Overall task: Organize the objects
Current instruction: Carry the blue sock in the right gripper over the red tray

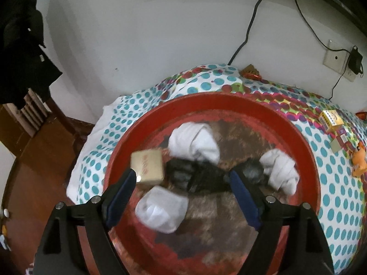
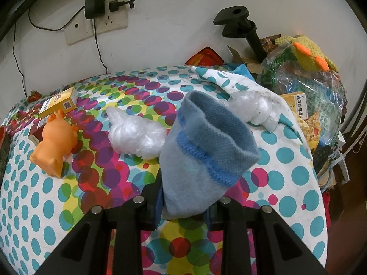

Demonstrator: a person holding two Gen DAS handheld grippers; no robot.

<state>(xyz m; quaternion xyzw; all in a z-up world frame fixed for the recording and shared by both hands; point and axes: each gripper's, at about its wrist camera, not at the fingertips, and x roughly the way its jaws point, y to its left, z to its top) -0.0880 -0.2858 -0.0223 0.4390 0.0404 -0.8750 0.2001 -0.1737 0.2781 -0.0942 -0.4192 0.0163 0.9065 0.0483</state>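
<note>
In the left wrist view a round red tray (image 1: 229, 100) sits on the dotted bedspread (image 1: 332, 194). It holds a beige box (image 1: 148, 166), two rolled white socks (image 1: 195, 142) (image 1: 279, 171), a dark sock bundle (image 1: 197, 178) and a white plastic bundle (image 1: 162, 208). My left gripper (image 1: 183, 183) hangs open over the tray, its blue pads touching nothing. In the right wrist view my right gripper (image 2: 183, 208) is shut on a blue knitted sock (image 2: 206, 146), held above the bedspread. The sock hides the fingertips.
An orange toy animal (image 2: 55, 142), a yellow box (image 2: 58, 105) and two clear plastic bundles (image 2: 135, 137) (image 2: 254, 110) lie on the bedspread. A heap of bags with a knitted yellow toy (image 2: 305, 87) fills the right edge. Wall socket with adapter (image 2: 96, 18). Wooden furniture (image 1: 34, 149) stands at the left.
</note>
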